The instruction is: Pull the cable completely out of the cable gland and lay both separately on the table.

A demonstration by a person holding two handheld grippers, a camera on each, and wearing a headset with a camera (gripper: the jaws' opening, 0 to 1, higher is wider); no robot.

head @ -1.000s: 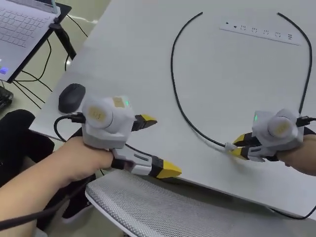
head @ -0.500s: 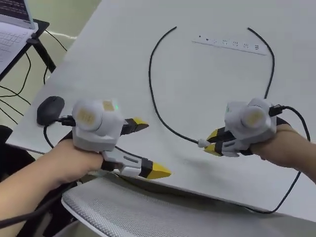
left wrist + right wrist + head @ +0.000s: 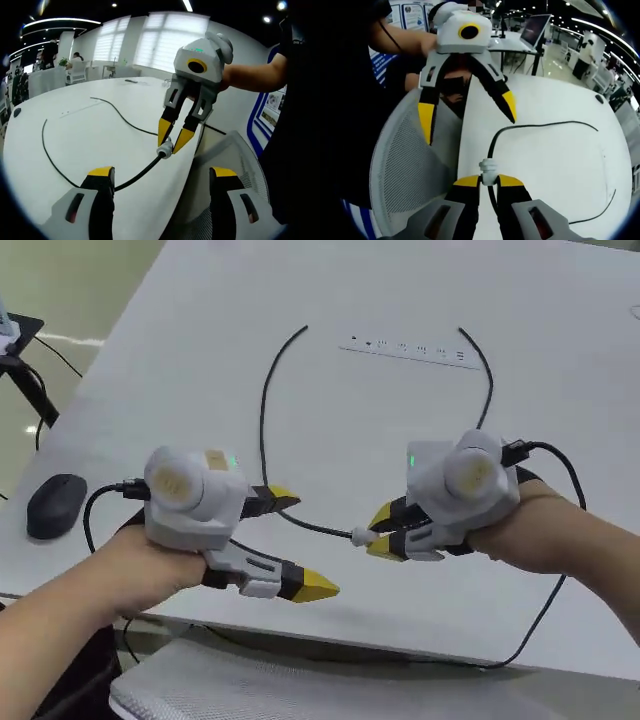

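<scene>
Two grippers meet over the near edge of a white table (image 3: pixel 190 350), both held by hand. On the right gripper (image 3: pixel 376 532) the yellow-tipped fingers are pressed together on the cable gland (image 3: pixel 361 536), a small white fitting that pokes out just past the tips, lifted a little off the tabletop. The black cable (image 3: pixel 264 410) is still threaded through it: from the gland it drops to the table, sweeps away in a wide loop and ends near the power strip (image 3: pixel 405 350). The left gripper (image 3: pixel 307 544) has its fingers spread wide and holds nothing; its tips point toward the gland from just beside it, with the cable running under the gap between them.

Small printed marks sit along the power strip, too fine to read. In the right gripper view, posters on blue boards hang behind the person, their text too small to make out. A green light glows on each gripper's body.

The tabletop is plain, matte and pale grey-white. A dark mouse (image 3: pixel 55 505) lies near its left edge, and a grey mesh chair (image 3: pixel 300 692) stands against the front edge. The room is a large open office with tall bright windows, strip lights on a dark ceiling, more white tables, and people far off in the background.
</scene>
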